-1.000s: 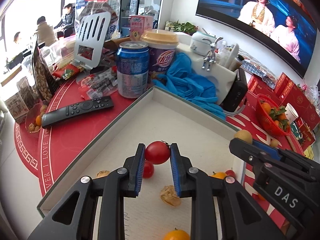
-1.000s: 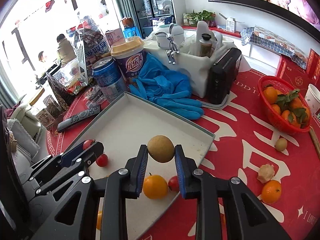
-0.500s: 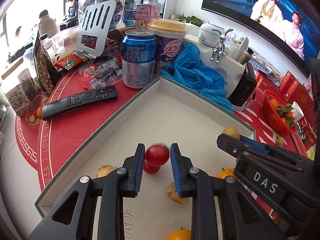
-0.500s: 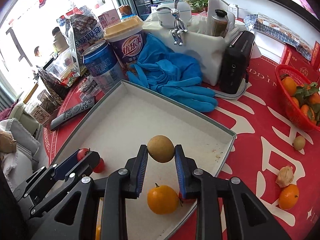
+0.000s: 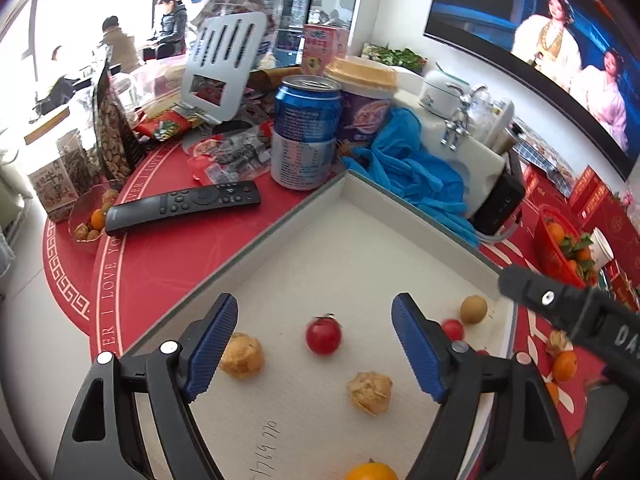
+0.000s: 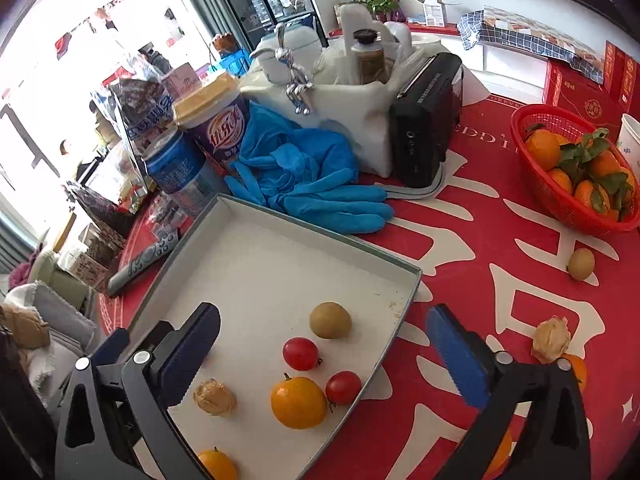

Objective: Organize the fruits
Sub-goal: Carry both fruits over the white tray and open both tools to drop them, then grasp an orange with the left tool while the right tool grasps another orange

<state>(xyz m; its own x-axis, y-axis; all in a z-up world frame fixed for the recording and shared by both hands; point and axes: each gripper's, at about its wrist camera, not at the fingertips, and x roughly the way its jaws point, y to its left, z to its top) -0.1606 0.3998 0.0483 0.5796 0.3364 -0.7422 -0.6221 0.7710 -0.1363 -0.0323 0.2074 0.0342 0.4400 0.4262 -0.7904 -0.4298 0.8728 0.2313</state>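
**Both tools open over the tray, fruit lying loose inside**

Your left tool (image 5: 314, 322) has just been opening and its blue pads now stand wide apart, gripping nothing. The cherry tomato (image 5: 323, 335) lies on the floor of the white tray (image 5: 280, 236) between the pads, touching neither, and looks slightly blurred. Around it on the tray floor sit two papery husked fruits, one (image 5: 241, 355) just beside the left pad and one (image 5: 369, 387) nearer you, with an orange fruit (image 5: 370, 472) at the tray's near edge.

Your right tool (image 6: 324, 344) has also just been opening and its pads are spread as wide as they go, empty. The brown round fruit (image 6: 331, 320) rests on the tray floor close to the right-hand rim (image 6: 404, 312), free of both pads. Just in front of it lie two more cherry tomatoes (image 6: 300, 353) (image 6: 343, 387) and a large orange tomato (image 6: 298, 402), the three bunched near the same rim.

On the red surface (image 6: 480, 240) outside the tray, well apart from it, you have a second brown fruit (image 6: 581, 264), another husked fruit (image 6: 552, 340) and a red basket (image 6: 560, 208) of leafy oranges towards the far right edge. Blue gloves (image 6: 312, 184) lie against the tray's far corner.
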